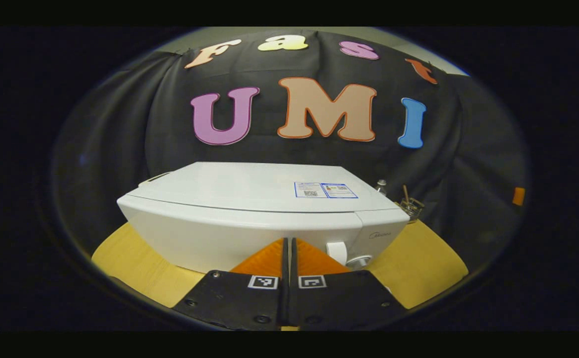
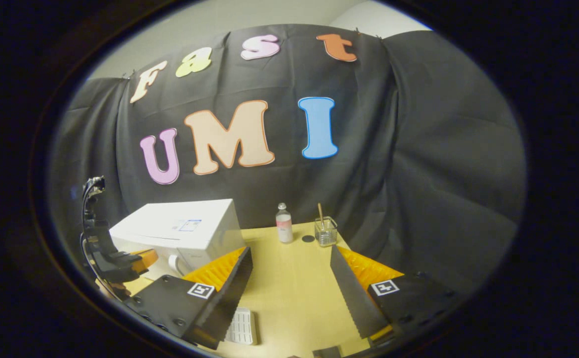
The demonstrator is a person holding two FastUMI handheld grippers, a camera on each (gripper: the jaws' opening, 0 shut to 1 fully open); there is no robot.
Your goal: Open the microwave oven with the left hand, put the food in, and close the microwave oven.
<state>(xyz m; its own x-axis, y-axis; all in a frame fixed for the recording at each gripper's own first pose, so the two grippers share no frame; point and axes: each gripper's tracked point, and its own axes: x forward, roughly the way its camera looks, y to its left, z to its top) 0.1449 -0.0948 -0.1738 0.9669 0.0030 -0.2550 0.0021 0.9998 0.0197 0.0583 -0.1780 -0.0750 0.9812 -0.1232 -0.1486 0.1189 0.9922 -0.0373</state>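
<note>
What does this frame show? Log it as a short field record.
Appliance: white box-shaped microwave oven, door closed, on yellow wooden table
Left gripper: shut, empty, in front of the door
Right gripper: open, empty, over the table
Behind: small clear bottle; glass jar with stick
Near right gripper: white ribbed object

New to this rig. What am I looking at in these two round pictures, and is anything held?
No robot arm: a person carries a two-finger gripper in each hand, each with a forward-looking fisheye camera.

Left gripper view: the left gripper, fingers shut and holding nothing, faces the white box-shaped microwave oven, door closed, on the pale wooden table.

Right gripper view: the right gripper is open and holds nothing. Beyond stand a small clear bottle and a clear glass cup with a stick. A white ribbed object lies near its fingers.
</note>
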